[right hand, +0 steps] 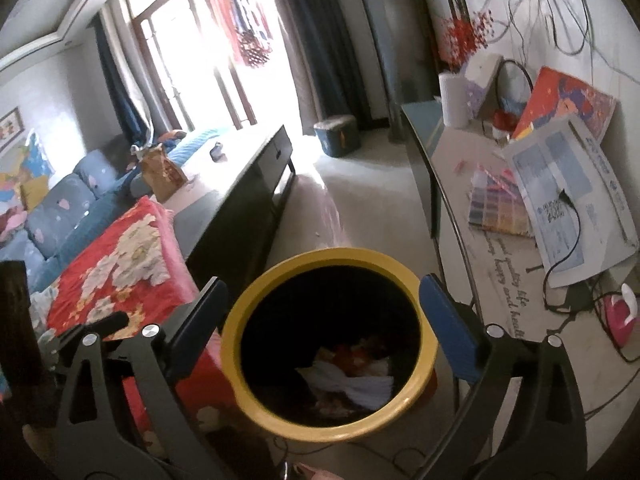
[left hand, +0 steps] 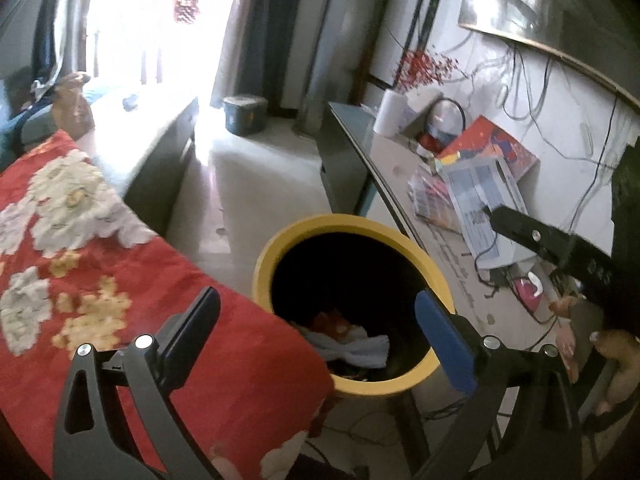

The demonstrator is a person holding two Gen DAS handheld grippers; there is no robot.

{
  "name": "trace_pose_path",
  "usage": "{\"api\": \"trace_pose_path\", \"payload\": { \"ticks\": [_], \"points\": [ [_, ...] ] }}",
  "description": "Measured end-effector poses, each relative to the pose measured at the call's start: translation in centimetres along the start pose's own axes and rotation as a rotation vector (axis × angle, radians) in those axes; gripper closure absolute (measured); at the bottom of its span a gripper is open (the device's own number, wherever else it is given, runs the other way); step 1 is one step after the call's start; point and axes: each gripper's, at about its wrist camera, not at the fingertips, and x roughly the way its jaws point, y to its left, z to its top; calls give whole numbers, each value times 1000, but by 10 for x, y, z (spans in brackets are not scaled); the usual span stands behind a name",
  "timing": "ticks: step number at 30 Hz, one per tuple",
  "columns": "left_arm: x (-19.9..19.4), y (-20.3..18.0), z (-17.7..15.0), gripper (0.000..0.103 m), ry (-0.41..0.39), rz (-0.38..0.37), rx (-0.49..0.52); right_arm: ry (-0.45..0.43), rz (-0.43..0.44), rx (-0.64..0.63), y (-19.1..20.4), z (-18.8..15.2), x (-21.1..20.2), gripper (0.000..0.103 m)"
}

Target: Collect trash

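Between a red-blanketed bed and a cluttered table, the yellow bin is seen holding trash. Left gripper and right gripper are spread wide, empty; they are best lifted clear before more is sought.

Hard daylight floods through a tall window hung with dark curtains, washing out the pale floor. A long dark low cabinet runs along the left beside a blue sofa and a red floral blanket. On the right, a cluttered bench stands against a white wall draped with loose cables.
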Motion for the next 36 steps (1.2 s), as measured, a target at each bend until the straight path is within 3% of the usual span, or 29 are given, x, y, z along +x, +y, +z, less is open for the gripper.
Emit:
{"api": "trace_pose_path", "payload": {
  "ticks": [13,23,29,36],
  "points": [
    [-79,47,-22,7,-100,147,-69,-85,6,-219,69,-24,-32,11],
    [-130,76,-55,7,-183,304,-98,-245,46,-289,112,-57,-56,11],
    [-155,80,-75,6,-261,344,-86,-395,45,-287,128,-74,-79,11],
    [-170,86,-91,6,-305,355,-102,-414,35,-314,141,-93,-77,11]
  ]
}}
